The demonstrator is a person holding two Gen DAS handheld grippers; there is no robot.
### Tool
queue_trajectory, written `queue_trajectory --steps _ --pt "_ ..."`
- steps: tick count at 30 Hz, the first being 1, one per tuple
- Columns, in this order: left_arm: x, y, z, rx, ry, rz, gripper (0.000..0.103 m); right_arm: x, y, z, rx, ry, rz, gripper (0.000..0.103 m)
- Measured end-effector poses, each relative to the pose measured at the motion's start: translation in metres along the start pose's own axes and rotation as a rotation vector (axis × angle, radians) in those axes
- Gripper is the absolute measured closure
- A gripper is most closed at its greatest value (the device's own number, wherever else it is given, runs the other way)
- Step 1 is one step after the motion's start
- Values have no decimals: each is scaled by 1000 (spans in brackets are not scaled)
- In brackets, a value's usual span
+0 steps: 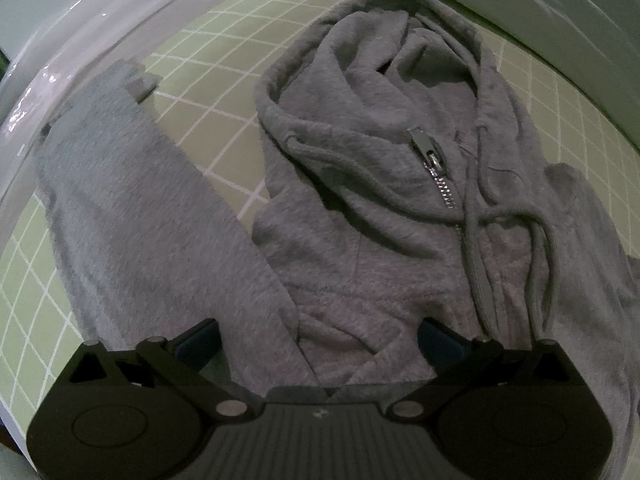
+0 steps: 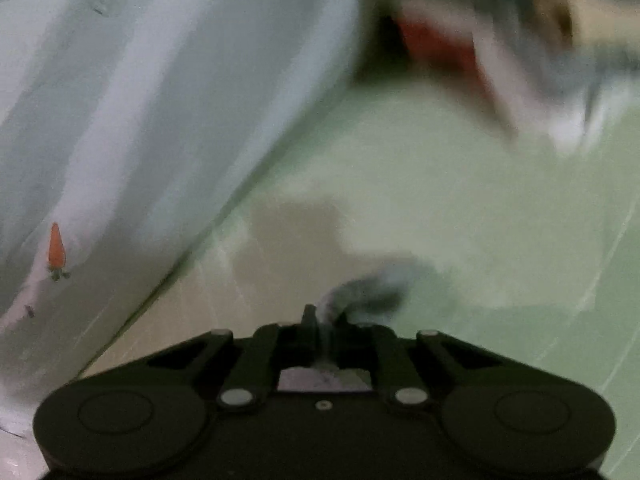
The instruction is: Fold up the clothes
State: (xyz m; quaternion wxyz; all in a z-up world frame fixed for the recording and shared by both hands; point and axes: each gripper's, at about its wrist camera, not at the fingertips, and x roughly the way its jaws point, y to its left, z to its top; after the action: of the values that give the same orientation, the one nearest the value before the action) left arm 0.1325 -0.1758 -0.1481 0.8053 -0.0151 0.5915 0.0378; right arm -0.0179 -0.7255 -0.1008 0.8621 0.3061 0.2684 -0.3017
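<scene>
A grey zip-up hoodie [image 1: 360, 208] lies face up on a green grid mat [image 1: 224, 92], hood at the far end, metal zipper [image 1: 436, 168] and drawstrings on its chest. One sleeve [image 1: 132, 200] stretches out to the left. My left gripper [image 1: 320, 340] is open just above the hoodie's lower body, jaws wide apart, nothing between them. My right gripper [image 2: 326, 320] is shut on a small fold of grey hoodie fabric [image 2: 368, 288], held above the mat [image 2: 440, 200]. The right wrist view is blurred by motion.
White sheeting [image 1: 80, 20] borders the mat on the left and far side. In the right wrist view the white sheet [image 2: 140, 120] has a small carrot print [image 2: 56, 246]. A blurred red and grey shape [image 2: 460, 48] sits at the upper right.
</scene>
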Motion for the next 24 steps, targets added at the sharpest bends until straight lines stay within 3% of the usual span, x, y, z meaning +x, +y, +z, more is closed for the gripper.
queue_trajectory --steps 3,5,6,8,9,12,19,24 --pt "0 2 1 13 2 -11 0 -30 -20 26 -20 -187 -190 96" --pt "-1 5 1 23 1 -34 0 -38 -38 35 14 -227 -349 89" --pt "-3 9 2 18 0 -51 0 -39 -41 36 -1 -222 -440 67" --pt "-7 17 1 -4 -6 -67 0 -39 -35 29 -71 -200 -541 40" --pt "-9 21 0 -15 -16 -70 0 -41 -30 23 -103 -196 -543 36" --pt "-14 32 0 -31 -45 -66 0 -42 0 -4 -169 -144 -387 22" --pt "-16 46 4 -25 -66 -43 0 -1 119 -93 -388 169 77 20" --pt "-23 63 4 -53 -109 -51 0 23 195 -148 -565 286 237 17"
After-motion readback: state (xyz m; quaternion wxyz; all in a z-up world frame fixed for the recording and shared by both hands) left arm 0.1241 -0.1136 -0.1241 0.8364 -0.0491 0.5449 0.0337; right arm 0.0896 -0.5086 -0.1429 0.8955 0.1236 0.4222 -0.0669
